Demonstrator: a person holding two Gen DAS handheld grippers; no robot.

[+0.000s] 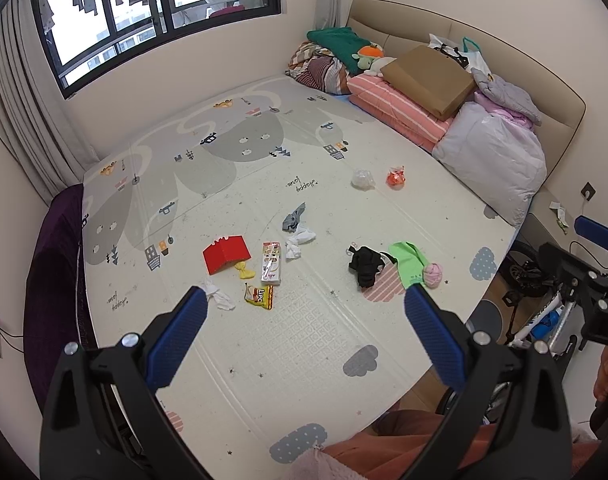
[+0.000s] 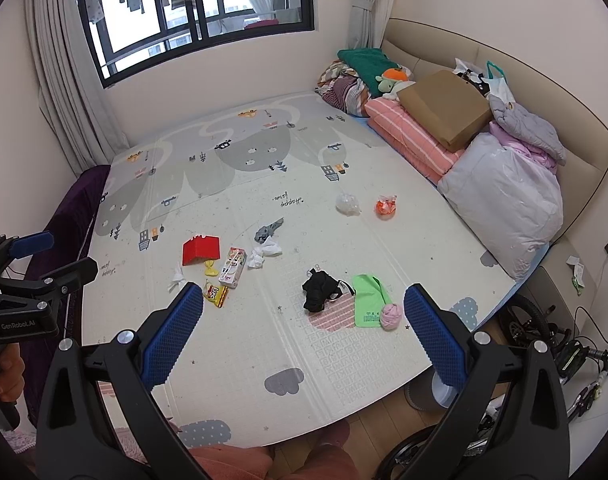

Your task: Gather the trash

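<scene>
Trash lies scattered on the play mat (image 1: 304,340) that covers the bed. In the left wrist view I see a red box (image 1: 226,257), a yellow wrapper (image 1: 260,297), a white carton (image 1: 272,262), crumpled tissues (image 1: 300,238), a clear plastic wad (image 1: 363,179) and an orange wrapper (image 1: 396,177). A black cloth (image 1: 365,266), a green bag (image 1: 409,266) and a pink ball (image 1: 432,275) lie to the right. My left gripper (image 1: 305,312) is open and empty above the mat's near part. My right gripper (image 2: 304,308) is open and empty too, short of the trash.
Folded bedding (image 1: 395,108), a brown cardboard box (image 1: 431,80) and a bagged quilt (image 1: 495,160) are stacked along the headboard at the right. A window (image 1: 144,12) is on the far wall. A bicycle (image 2: 543,340) stands on the floor at the right. A purple cloth (image 1: 56,264) hangs at the left edge.
</scene>
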